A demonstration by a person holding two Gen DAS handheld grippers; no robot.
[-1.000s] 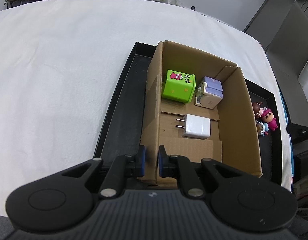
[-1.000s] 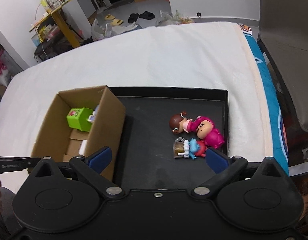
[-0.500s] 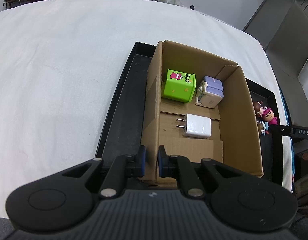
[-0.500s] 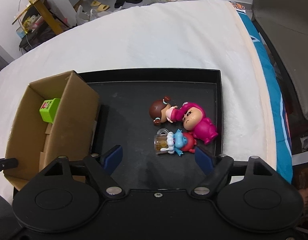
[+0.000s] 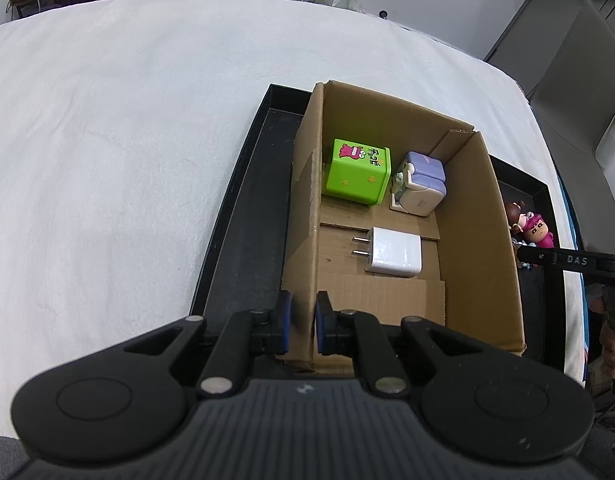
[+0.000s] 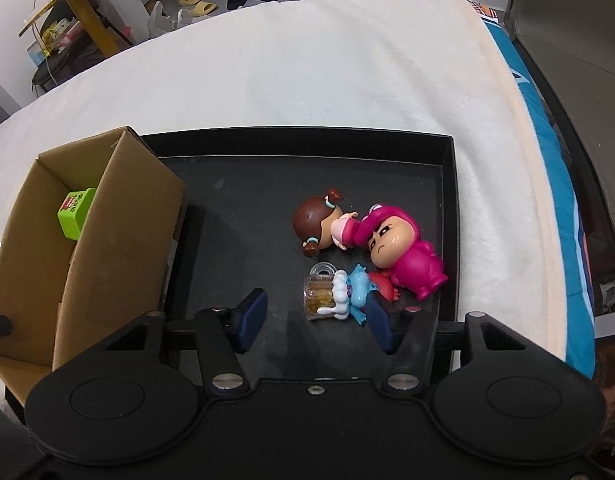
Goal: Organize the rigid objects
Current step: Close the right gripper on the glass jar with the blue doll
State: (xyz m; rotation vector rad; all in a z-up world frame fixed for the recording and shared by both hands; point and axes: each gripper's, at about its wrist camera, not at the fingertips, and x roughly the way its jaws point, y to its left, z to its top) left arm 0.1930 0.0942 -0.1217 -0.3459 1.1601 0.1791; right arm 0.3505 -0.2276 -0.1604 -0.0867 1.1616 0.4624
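Blue toy figure (image 6: 357,290) with a tiny clear mug lies on the black tray (image 6: 447,184), between the right gripper (image 6: 315,320) pads.

The right jaws have just been closing, half-narrowed; the right pad is at the toy's edge, the left pad apart, nothing gripped. A pink figure (image 6: 403,256) and a brown-haired doll (image 6: 315,226) lie touching it. The left gripper (image 5: 303,326) pinches the cardboard box (image 5: 503,240) wall; inside sit a green cube (image 5: 357,176) with unreadable lettering, a lilac block (image 5: 421,186) and a white charger (image 5: 393,251). "DAS" shows on the right gripper's finger.

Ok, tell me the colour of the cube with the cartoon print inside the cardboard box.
Bright green cube, with a pink cartoon figure on top; clearest in the left wrist view.
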